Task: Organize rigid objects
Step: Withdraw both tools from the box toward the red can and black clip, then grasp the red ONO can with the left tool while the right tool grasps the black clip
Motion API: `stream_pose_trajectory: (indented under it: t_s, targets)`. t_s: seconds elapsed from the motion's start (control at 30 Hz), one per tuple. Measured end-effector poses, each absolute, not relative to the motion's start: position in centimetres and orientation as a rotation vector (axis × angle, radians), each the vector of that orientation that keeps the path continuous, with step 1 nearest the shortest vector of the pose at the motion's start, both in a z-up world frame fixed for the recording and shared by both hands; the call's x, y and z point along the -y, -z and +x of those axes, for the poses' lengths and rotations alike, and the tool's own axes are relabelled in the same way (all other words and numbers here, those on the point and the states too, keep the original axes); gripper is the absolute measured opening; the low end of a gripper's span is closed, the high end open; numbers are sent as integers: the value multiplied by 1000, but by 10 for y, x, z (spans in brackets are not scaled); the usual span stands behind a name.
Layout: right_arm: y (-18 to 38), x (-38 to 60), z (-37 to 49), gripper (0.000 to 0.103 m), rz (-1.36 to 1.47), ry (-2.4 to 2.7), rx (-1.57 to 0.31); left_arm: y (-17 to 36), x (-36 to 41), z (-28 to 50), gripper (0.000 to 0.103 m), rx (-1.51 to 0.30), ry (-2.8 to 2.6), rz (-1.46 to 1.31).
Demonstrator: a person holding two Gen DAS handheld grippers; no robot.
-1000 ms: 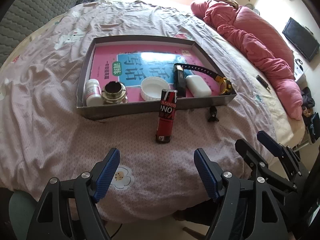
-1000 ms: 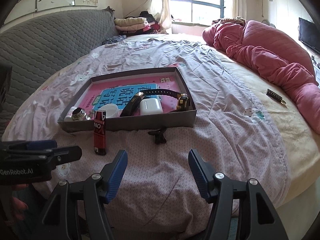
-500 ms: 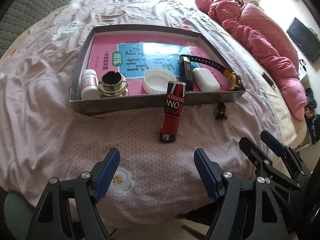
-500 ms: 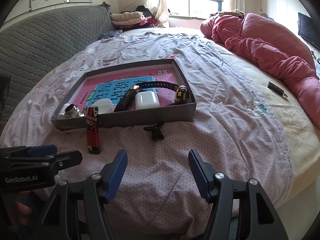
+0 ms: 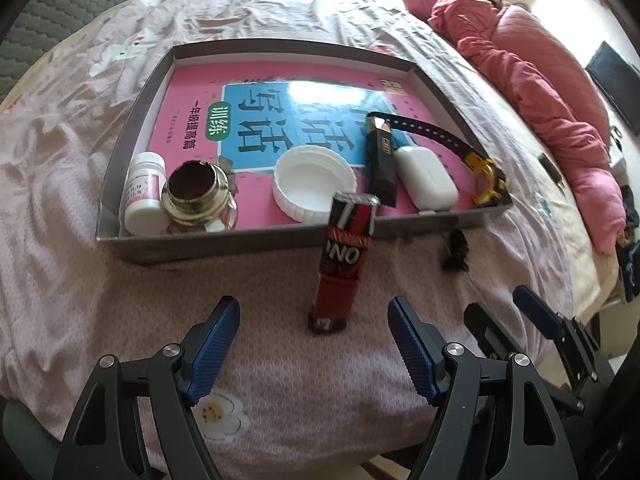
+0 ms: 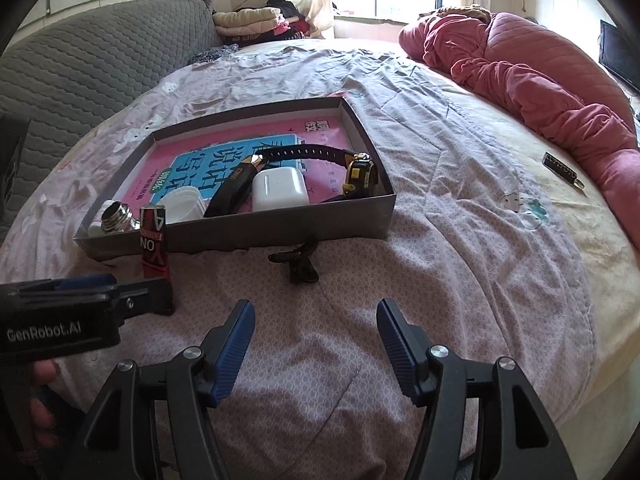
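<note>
A grey shallow box (image 5: 248, 242) (image 6: 280, 240) on the bed holds a pink book, a white pill bottle (image 5: 142, 192), a metal jar (image 5: 198, 196), a white lid (image 5: 314, 184), a black lighter (image 5: 380, 168), a white earbud case (image 5: 426, 178) (image 6: 280, 190) and a black-and-yellow watch (image 5: 486, 180) (image 6: 360, 172). A red-and-black packet (image 5: 342, 264) (image 6: 154, 246) leans on the box's near wall. A small black clip (image 5: 456, 250) (image 6: 298, 266) lies on the sheet. My left gripper (image 5: 314, 340) is open just short of the packet. My right gripper (image 6: 316, 340) is open below the clip.
A rumpled pink quilt (image 6: 540, 76) lies along the bed's right side, with a small dark keyring (image 6: 562, 168) beside it. A grey padded headboard (image 6: 80, 72) is at the left. Folded clothes (image 6: 256, 20) sit by the window.
Both grippers have come forward and lower toward the bed. The packet and the box now look larger and nearer. Nothing on the bed has moved.
</note>
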State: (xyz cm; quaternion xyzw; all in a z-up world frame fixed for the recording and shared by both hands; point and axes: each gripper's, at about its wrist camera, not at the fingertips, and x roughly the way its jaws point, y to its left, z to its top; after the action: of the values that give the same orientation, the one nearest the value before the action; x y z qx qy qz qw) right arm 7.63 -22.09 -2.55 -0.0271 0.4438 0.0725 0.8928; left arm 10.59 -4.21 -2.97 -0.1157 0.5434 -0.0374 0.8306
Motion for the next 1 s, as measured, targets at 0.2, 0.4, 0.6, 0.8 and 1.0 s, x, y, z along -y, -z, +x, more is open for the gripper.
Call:
stream_pose_trajectory:
  t_s: [0.2,0.4,0.6,0.8,1.0]
  targets:
    - [32,218,91,63,-70,-162,-926,30,41,119,77,-1154,70,-266]
    - [41,214,105,63,-93,-173,-923,31,39,125,77,-1153,77,-275]
    - [44,211,112,63,-73,-184,-905,32,36,127,68,-1152,75,-289]
    - [46,209,114,55,-66,-197,-896,33,35,129,59,-1151,80,-296]
    - [46,211,117,42,-41,-209,-890,36,41,131,48,-1158,102,-300]
